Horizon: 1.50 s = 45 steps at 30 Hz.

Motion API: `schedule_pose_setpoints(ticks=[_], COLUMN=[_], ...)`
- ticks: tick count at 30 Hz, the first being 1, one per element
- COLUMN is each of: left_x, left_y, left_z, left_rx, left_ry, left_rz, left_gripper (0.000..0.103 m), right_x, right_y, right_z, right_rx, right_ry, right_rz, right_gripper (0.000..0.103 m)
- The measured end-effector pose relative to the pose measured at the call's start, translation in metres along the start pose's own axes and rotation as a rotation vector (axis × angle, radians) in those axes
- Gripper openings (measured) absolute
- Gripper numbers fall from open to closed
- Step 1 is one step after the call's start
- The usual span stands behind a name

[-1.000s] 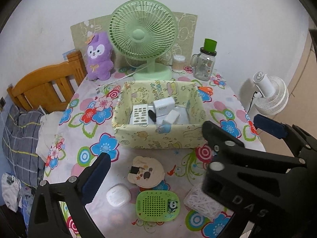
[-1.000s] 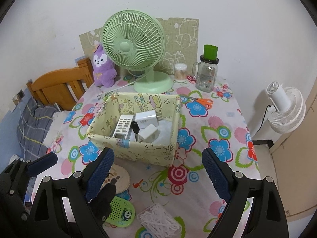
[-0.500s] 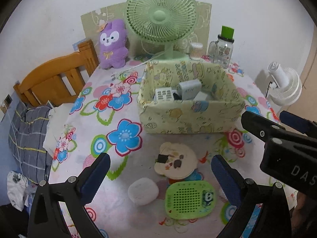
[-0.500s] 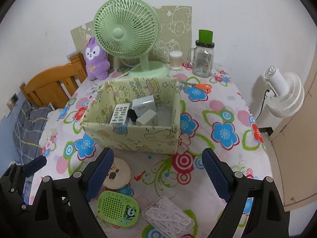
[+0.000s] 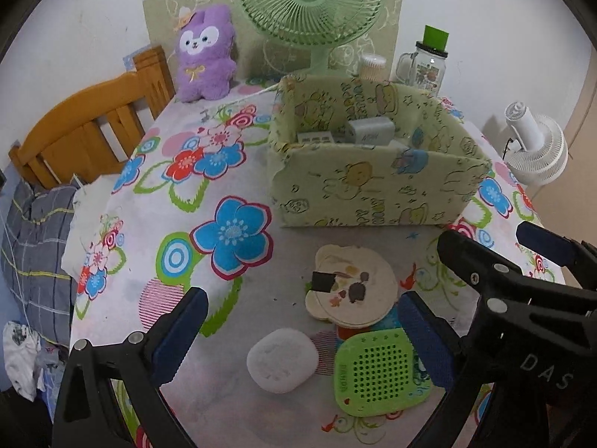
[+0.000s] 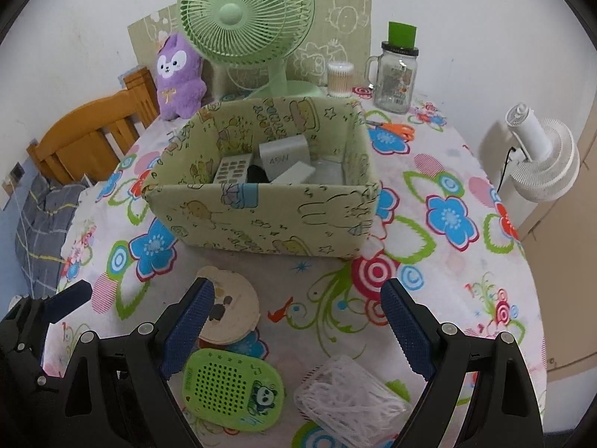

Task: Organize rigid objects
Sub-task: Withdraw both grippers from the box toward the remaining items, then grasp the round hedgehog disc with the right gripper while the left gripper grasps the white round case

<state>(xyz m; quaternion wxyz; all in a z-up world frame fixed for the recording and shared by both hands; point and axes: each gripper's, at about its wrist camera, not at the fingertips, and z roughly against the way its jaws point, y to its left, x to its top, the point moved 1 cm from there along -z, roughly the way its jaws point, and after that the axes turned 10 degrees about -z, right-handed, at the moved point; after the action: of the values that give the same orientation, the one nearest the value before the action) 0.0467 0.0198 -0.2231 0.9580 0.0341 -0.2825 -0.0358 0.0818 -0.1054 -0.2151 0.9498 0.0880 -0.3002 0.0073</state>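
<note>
The white oval case (image 5: 282, 360) is sitting on the tablecloth (image 5: 224, 171), dead ahead at 12 o'clock between the left gripper (image 5: 302, 339)'s wide-open, empty jaws. The right gripper (image 6: 298, 328) is gaping over the clear box (image 6: 350, 395), further off.

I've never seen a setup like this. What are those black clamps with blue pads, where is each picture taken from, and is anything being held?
No robot here: a person carries two handheld grippers, each with a fisheye camera looking along its fingers. The left camera shows the left gripper and, at its right edge, the right one; the right camera shows the right gripper. Both are open and empty.

On the flowered tablecloth stands a yellow-green fabric box holding small white devices. In front lie a round cream wooden piece, a white oval case, a green perforated plastic case and a clear box of white items.
</note>
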Motion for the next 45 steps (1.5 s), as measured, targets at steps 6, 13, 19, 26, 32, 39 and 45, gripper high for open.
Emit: schedule_pose_setpoints(ticks=[6,13,19,26,32,39,45], left_x=[-0.008,-0.022,-0.032,-0.039,-0.044,-0.048,-0.049], left_y=[0.008,0.011,0.013,0.021,0.022,0.017,0.016], left_z=[-0.017,-0.032,-0.039,-0.045,-0.043,-0.04,-0.04], left_rx=[-0.032,-0.073,-0.094,-0.134,-0.132,-0.103,-0.114], left_ry=[0.029,0.076,0.096,0.134,0.115,0.097,0.086], left_rz=[-0.015,-0.034,-0.045,-0.033,-0.071,-0.121,-0.149], left_gripper=[0.101,0.099,0.094,0.077,0.065,0.056,0.056], right_x=[-0.008,-0.021,-0.031,-0.036,-0.041,-0.045,-0.044], right_y=[0.01,0.021,0.027,0.037,0.045,0.053,0.054], right_z=[-0.015,-0.034,-0.044,-0.053,-0.061,-0.07,-0.075], right_rx=[0.007,0.0,-0.013,-0.028,-0.042,-0.061,-0.063], right_ry=[0.026,0.059,0.09,0.113,0.132,0.154,0.149], right_rz=[-0.018,-0.012,-0.012,0.003,0.018,0.025,-0.002], right_gripper=[0.092,0.092,0.092,0.092,0.092,0.092,0.095])
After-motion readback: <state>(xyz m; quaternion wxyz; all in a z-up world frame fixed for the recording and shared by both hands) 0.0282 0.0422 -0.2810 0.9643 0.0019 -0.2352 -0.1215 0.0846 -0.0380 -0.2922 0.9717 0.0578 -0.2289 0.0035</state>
